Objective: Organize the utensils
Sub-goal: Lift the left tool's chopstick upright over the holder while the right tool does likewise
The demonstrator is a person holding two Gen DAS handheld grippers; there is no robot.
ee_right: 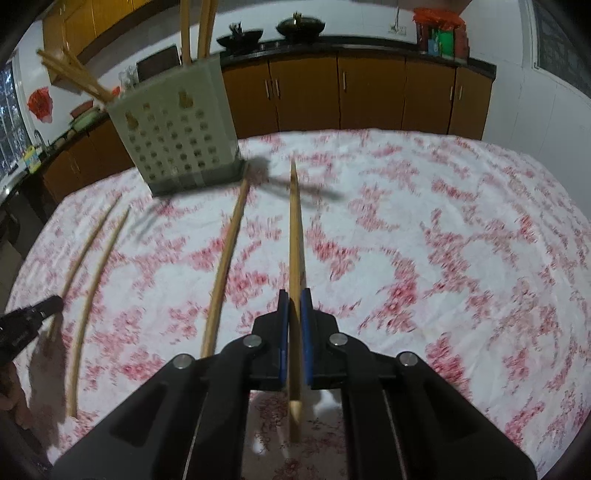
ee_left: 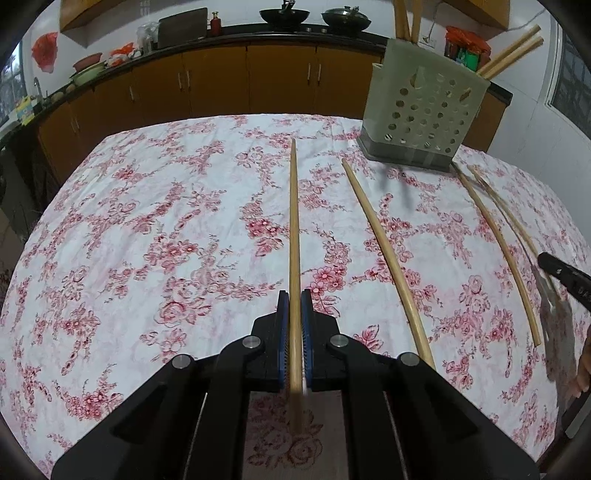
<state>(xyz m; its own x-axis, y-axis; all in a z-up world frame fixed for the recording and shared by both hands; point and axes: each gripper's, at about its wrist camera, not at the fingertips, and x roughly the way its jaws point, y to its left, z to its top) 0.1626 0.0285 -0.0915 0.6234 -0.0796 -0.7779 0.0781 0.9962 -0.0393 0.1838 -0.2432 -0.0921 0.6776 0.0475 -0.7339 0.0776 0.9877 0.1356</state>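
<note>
Left gripper (ee_left: 294, 299) closed on a long wooden chopstick (ee_left: 294, 221), blue pads (ee_left: 283, 317) pressed against its two sides, shaft running forward over the flowered tablecloth (ee_left: 147, 221) and its butt end projecting back between the black arms; right gripper (ee_right: 294, 299) likewise clamped on a second chopstick (ee_right: 295, 236), tip aimed toward the far edge of the table, thick end jutting out behind the pads; whether either held stick touched the cloth could not be told

Perforated pale-green utensil holder (ee_left: 424, 110) stood upright on a dark base at the far side of the table, with several chopsticks (ee_left: 511, 51) already slotted in and leaning out of its top; same holder at upper left in the right wrist view, somewhat blurred

Loose chopsticks left lying flat on the cloth: in the left wrist view, one (ee_left: 388, 254) just right of the gripped stick and one (ee_left: 498, 243) further right, its far end near the holder's base; beyond that, a thin blurred stick (ee_left: 495, 195) led toward the other gripper's black tip (ee_left: 561, 273) at the right edge; in the right wrist view, one stick (ee_right: 227, 258) just left of the gripped one and two more (ee_right: 86, 295) well off to the left, near the black tip of the left gripper at the frame edge

Brown cabinets (ee_left: 221, 81) under a dark counter with two woks (ee_left: 284, 14) behind the table
</note>
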